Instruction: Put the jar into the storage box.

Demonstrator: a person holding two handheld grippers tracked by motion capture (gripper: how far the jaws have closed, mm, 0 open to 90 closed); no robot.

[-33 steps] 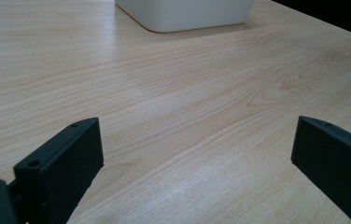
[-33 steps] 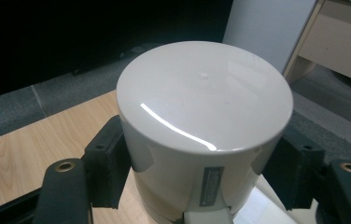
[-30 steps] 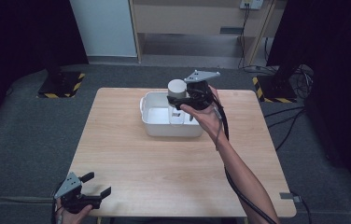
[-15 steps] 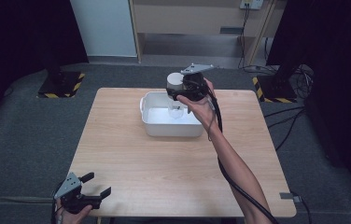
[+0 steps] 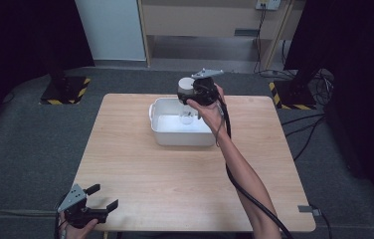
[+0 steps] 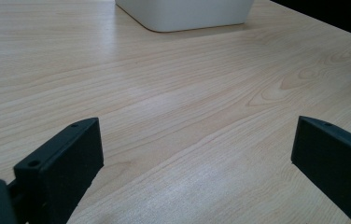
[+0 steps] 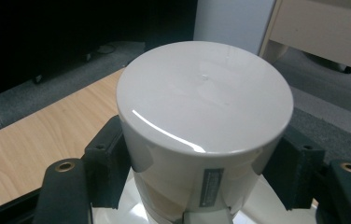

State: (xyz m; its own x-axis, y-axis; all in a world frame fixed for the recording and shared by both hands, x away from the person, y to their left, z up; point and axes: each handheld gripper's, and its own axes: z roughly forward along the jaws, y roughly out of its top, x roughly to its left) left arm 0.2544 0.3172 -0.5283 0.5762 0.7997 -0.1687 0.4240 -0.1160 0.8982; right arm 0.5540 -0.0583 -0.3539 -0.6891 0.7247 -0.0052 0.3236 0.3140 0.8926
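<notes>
Your left gripper (image 5: 95,201), near left corner of the worktop (image 5: 140,169): held low at the front edge, jaws spread wide apart with nothing but bare wood between them, as the left gripper view confirms; it is well apart from everything else. White tub (image 5: 175,132), far centre of the worktop: rectangular, rounded corners, open top; its near corner shows at the top of the left gripper view (image 6: 183,16). White cylinder (image 5: 185,87), above the tub's far right part: smooth, glossy, flat-ended, small label on its side. Your right gripper (image 5: 195,97): clamped on the white cylinder, one pad pressed to each side in the right gripper view (image 7: 201,186), holding it over the tub.
</notes>
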